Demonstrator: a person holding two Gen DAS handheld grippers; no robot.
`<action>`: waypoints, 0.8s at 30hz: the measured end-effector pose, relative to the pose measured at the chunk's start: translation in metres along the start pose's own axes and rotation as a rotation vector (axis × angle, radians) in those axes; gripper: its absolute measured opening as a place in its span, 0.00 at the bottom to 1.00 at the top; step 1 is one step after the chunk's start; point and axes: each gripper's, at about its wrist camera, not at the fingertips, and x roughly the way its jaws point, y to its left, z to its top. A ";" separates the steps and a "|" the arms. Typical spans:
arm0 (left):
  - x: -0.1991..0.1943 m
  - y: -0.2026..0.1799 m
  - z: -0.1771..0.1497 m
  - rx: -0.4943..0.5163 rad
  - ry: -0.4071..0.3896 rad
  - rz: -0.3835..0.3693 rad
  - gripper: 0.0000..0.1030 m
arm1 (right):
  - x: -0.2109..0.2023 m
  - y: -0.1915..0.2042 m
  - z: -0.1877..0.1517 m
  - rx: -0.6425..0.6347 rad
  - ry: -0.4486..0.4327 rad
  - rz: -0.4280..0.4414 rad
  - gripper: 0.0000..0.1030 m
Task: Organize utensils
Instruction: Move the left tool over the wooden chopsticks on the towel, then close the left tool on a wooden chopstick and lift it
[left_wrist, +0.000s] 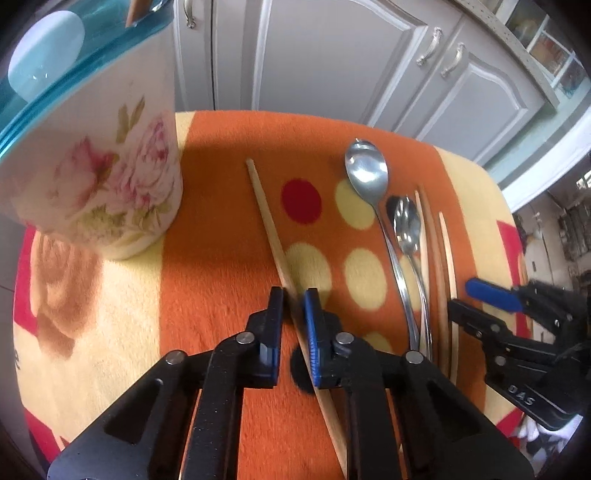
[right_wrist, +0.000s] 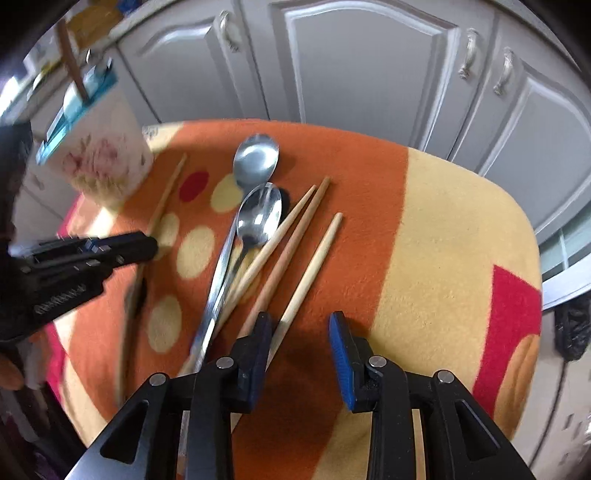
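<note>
My left gripper (left_wrist: 293, 295) is shut on a wooden chopstick (left_wrist: 267, 218) that points away toward the floral utensil cup (left_wrist: 107, 177). The cup holds a white spoon (left_wrist: 46, 55) and another stick. Two metal spoons (left_wrist: 369, 173) and three more chopsticks (left_wrist: 439, 266) lie to the right. In the right wrist view my right gripper (right_wrist: 301, 321) is open and empty, low over the near ends of the three chopsticks (right_wrist: 291, 236); the rightmost one (right_wrist: 314, 266) runs between the fingers. The spoons (right_wrist: 258, 218) lie left of them. The left gripper (right_wrist: 147, 243) shows at the left, the cup (right_wrist: 99, 162) behind it.
Everything rests on a small table covered with an orange, yellow and red spotted blanket (right_wrist: 443, 240). Grey cabinet doors (right_wrist: 362, 62) stand close behind the table. The table edge curves away on the right (right_wrist: 532, 295).
</note>
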 end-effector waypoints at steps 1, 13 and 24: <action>-0.002 0.000 -0.004 0.005 0.008 -0.009 0.09 | 0.000 0.006 0.001 -0.032 0.007 -0.021 0.29; -0.024 0.013 -0.028 -0.017 0.044 -0.093 0.10 | -0.011 -0.032 -0.013 0.058 0.025 0.053 0.29; -0.007 0.012 0.008 -0.028 0.034 0.000 0.24 | 0.002 -0.028 0.012 0.068 -0.024 0.069 0.25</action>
